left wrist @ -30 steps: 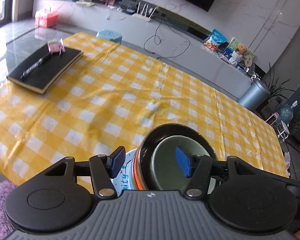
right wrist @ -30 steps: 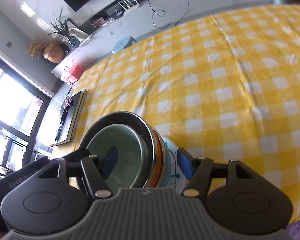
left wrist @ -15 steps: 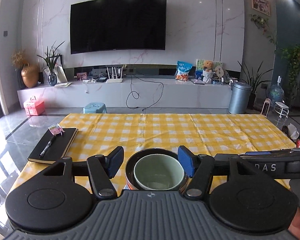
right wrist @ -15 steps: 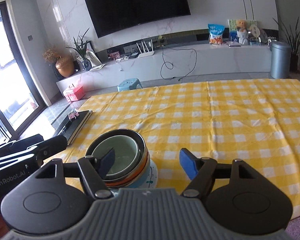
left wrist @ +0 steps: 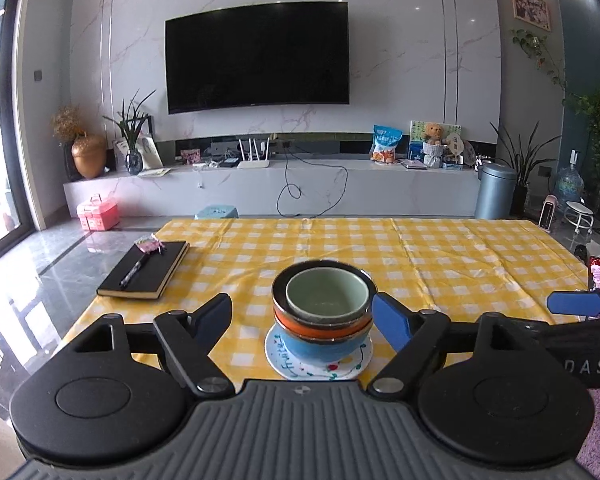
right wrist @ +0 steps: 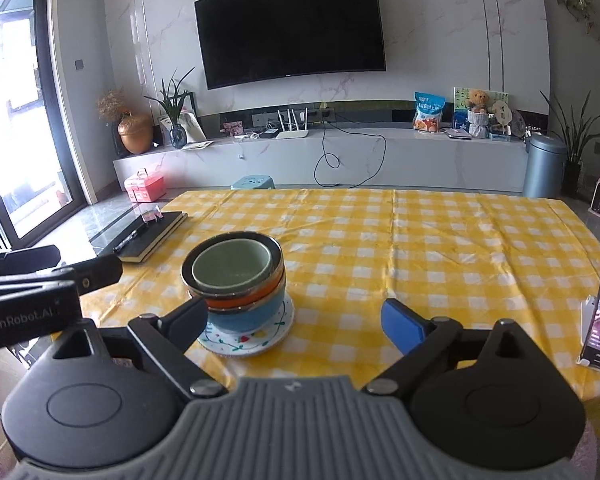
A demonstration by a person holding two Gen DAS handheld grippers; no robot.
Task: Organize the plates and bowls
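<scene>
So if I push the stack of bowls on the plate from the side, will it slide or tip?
The stack of bowls looks tall and nested loosely, so it may tip. The small plate would probably slide on the glossy tablecloth.

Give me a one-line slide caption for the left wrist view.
Open left gripper faces nested bowls stacked on a painted plate, yellow checked tablecloth beneath.
</scene>
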